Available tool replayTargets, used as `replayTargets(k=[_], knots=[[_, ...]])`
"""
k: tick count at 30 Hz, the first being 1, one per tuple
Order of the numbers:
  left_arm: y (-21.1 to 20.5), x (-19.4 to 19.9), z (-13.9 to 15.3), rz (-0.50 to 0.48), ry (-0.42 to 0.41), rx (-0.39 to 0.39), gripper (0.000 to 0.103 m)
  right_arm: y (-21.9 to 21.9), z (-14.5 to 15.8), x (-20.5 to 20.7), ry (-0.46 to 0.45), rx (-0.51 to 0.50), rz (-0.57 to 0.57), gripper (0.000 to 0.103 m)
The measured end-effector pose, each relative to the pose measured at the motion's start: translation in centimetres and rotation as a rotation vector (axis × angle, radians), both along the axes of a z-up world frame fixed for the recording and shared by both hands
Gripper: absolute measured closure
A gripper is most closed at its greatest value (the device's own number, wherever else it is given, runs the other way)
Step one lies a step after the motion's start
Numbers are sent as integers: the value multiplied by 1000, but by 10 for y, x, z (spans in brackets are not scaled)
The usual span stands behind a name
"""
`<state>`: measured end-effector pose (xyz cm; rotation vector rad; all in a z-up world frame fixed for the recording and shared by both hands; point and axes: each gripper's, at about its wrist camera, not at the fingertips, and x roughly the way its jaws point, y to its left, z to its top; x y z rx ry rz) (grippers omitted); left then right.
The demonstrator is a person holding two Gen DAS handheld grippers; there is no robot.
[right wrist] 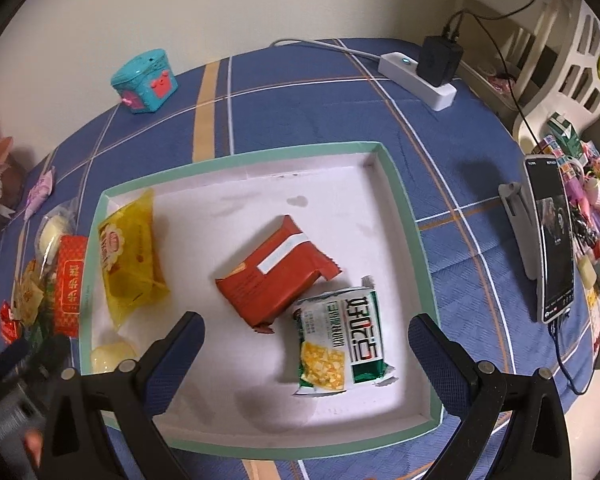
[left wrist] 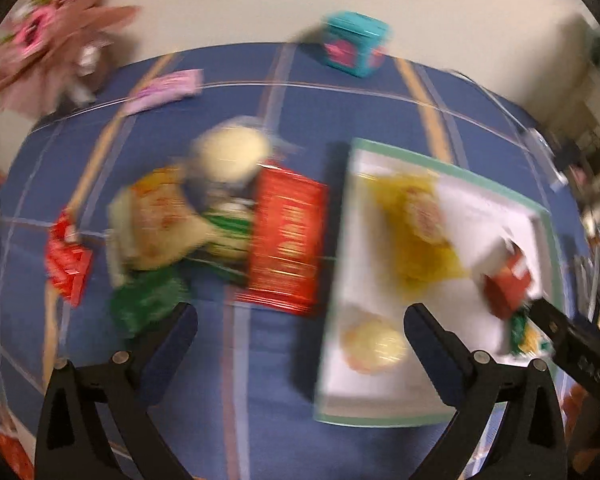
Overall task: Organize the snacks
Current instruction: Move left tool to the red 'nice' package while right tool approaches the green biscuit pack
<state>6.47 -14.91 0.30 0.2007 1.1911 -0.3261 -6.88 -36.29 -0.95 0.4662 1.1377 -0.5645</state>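
A white tray with a green rim (right wrist: 244, 158) holds a yellow packet (right wrist: 132, 256), a red packet (right wrist: 272, 276), a green-and-white packet (right wrist: 340, 340) and a pale round snack (right wrist: 112, 354). My right gripper (right wrist: 306, 332) hovers open above the tray, empty. The left wrist view is blurred. My left gripper (left wrist: 300, 316) is wide open and empty over the blue cloth at the tray's (left wrist: 380, 392) left edge. Left of it lies a pile: a red box (left wrist: 288, 240), a pale round snack (left wrist: 230, 156), a yellowish packet (left wrist: 160, 224), a green packet (left wrist: 148, 304) and a small red packet (left wrist: 68, 264).
A teal tin (right wrist: 144, 80) stands at the table's far side, a purple packet (left wrist: 164, 88) at the far left. A power strip with a charger (right wrist: 420, 76) and a phone on a stand (right wrist: 552, 240) are to the right. Clutter crowds the right edge.
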Motion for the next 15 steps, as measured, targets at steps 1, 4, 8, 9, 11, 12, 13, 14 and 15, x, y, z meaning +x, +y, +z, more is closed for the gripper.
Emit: replayTargets(k=[1,4,8,9,11,12,13,14,15], knots=[[11,6,1,35,-9,11,0,3,0,1,-2,3,9,0],[39,21,1,129,-27,38,0,11,0,5,-8,15,34,0],[86,37,1,262,-37,58,0,27,1,13,-15,20,78,0],[96,37,1,280,-38,63,0,30,2,15,-16,21,87,0],[111,38,1,311,-44,78,0,41,3,21,-18,24,116,0],[118,40,2,323,-45,86,0,46,3,23,-19,24,127,0],[124,40,3,332,-47,91,0,51,4,26,-22,23,135,0],[132,40,3,344,-48,90,0,55,5,28,-24,23,140,0],[137,42,4,353,-47,84,0,61,7,32,-29,26,148,0]])
